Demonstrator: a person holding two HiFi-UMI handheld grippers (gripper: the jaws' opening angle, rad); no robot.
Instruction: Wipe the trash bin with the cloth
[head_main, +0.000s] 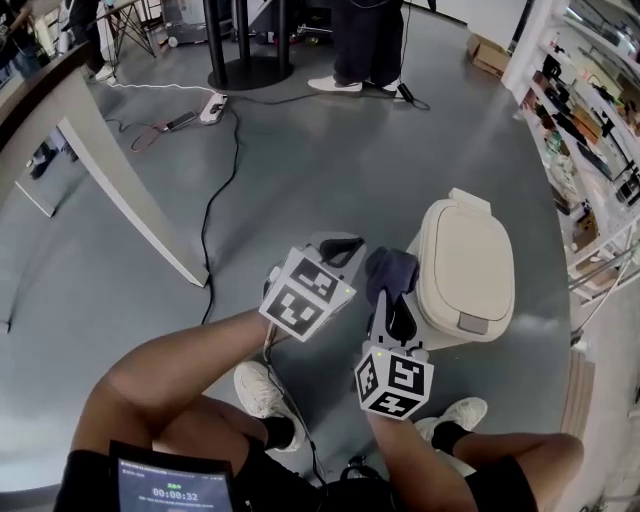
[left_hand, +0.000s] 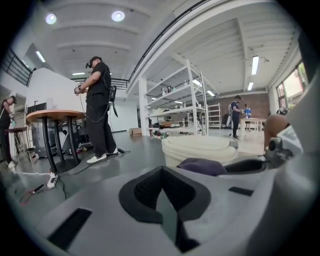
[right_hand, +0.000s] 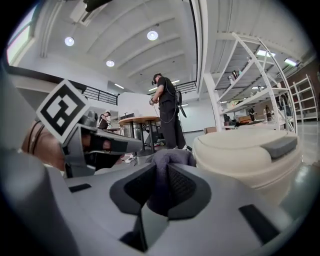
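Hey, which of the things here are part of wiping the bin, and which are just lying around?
For the job:
trash bin
cloth
right gripper, clamped on the cloth

Lying about:
power strip
black cable
cardboard box
shelves

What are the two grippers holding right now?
Left gripper: jaws shut, holding nothing.
Right gripper: jaws shut on the cloth.
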